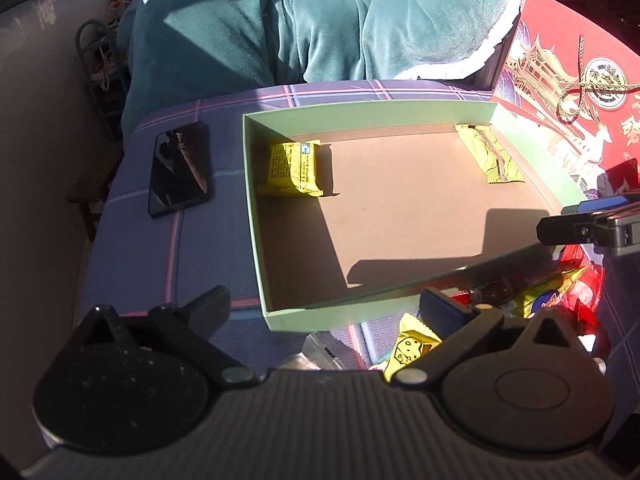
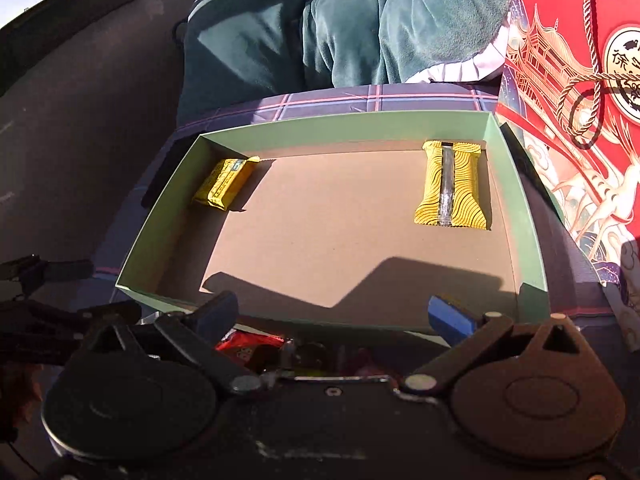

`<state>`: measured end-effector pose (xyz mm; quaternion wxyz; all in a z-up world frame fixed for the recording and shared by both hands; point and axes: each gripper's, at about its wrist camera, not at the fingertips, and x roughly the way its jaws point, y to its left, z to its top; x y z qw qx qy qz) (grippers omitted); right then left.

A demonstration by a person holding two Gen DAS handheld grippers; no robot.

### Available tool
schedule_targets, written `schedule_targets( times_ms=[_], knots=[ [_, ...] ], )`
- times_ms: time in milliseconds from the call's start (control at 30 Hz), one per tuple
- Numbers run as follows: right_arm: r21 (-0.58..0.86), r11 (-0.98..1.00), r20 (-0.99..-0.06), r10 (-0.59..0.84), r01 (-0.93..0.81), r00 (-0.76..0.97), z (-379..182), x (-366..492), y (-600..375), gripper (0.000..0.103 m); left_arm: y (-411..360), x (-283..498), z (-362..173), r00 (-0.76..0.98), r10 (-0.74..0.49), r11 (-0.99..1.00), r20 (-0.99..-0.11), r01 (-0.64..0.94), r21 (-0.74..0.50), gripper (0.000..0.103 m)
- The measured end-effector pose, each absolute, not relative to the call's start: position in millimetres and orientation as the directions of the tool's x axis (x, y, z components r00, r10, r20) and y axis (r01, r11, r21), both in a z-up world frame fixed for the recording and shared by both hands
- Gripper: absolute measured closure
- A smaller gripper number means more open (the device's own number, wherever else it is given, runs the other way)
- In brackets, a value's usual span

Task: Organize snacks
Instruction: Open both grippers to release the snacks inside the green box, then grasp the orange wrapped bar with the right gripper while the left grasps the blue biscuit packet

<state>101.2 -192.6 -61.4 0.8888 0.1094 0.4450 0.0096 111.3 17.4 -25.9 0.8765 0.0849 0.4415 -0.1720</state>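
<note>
A shallow green box (image 1: pixel 360 118) with a brown floor lies on the plaid cloth. Two yellow snack packs lie inside it, one at the far left (image 1: pixel 292 170) (image 2: pixel 226 184) and one at the far right (image 1: pixel 496 156) (image 2: pixel 452 184). My left gripper (image 1: pixel 324 310) hangs open over the box's near left corner, with nothing between its fingers. My right gripper (image 2: pixel 334 316) is open above the near wall (image 2: pixel 340 130), also with nothing in it. Loose snacks in red and yellow wrappers (image 1: pixel 540 300) (image 2: pixel 248 348) are piled in front of the box.
A black phone (image 1: pixel 180 168) lies on the cloth left of the box. A red gift box (image 1: pixel 580 92) (image 2: pixel 580 80) with a gold cord stands against its right side. A green plush blanket (image 1: pixel 320 20) is heaped behind. The cloth drops off at the left.
</note>
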Motion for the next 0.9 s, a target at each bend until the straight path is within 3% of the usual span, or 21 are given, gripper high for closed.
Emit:
schedule_targets(
  times_ms=[333, 500, 567, 733, 800, 867, 900],
  knots=[
    [0.243, 0.968, -0.790, 0.231, -0.057, 0.567, -71.8, 63.2, -122.9, 0.001, 68.2, 50.9, -53.1, 0.468, -0.241, 0.881, -0.850, 0.474, 0.011, 0.000],
    [0.204, 0.970, -0.792, 0.243, -0.133, 0.561, -73.4, 53.1, -98.6, 0.018, 73.7, 37.8, -67.5, 0.447, -0.230, 0.845, -0.865, 0.532, 0.050, 0.000],
    [0.193, 0.970, -0.802, 0.242, -0.147, 0.547, -77.7, 52.2, -91.9, 0.035, 72.6, 38.2, -72.1, 0.451, -0.225, 0.841, -0.863, 0.538, 0.062, 0.000],
    [0.153, 0.968, -0.817, 0.238, -0.200, 0.525, -80.5, 43.0, -74.6, 0.036, 63.8, 41.2, -80.6, 0.438, -0.254, 0.814, -0.862, 0.578, 0.053, 0.002],
    [0.117, 0.965, -0.825, 0.227, -0.235, 0.517, -82.9, 40.0, -65.3, 0.036, 59.8, 38.8, -84.5, 0.426, -0.251, 0.797, -0.869, 0.600, 0.064, 0.015],
    [0.076, 0.959, -0.834, 0.211, -0.272, 0.509, -88.4, 38.0, -57.4, 0.036, 59.6, 37.1, -86.6, 0.402, -0.257, 0.792, -0.879, 0.609, 0.047, 0.044],
    [0.060, 0.956, -0.839, 0.205, -0.288, 0.504, -90.7, 35.7, -54.2, 0.036, 62.6, 34.7, -86.3, 0.399, -0.269, 0.800, -0.876, 0.599, 0.027, 0.047]
  ],
)
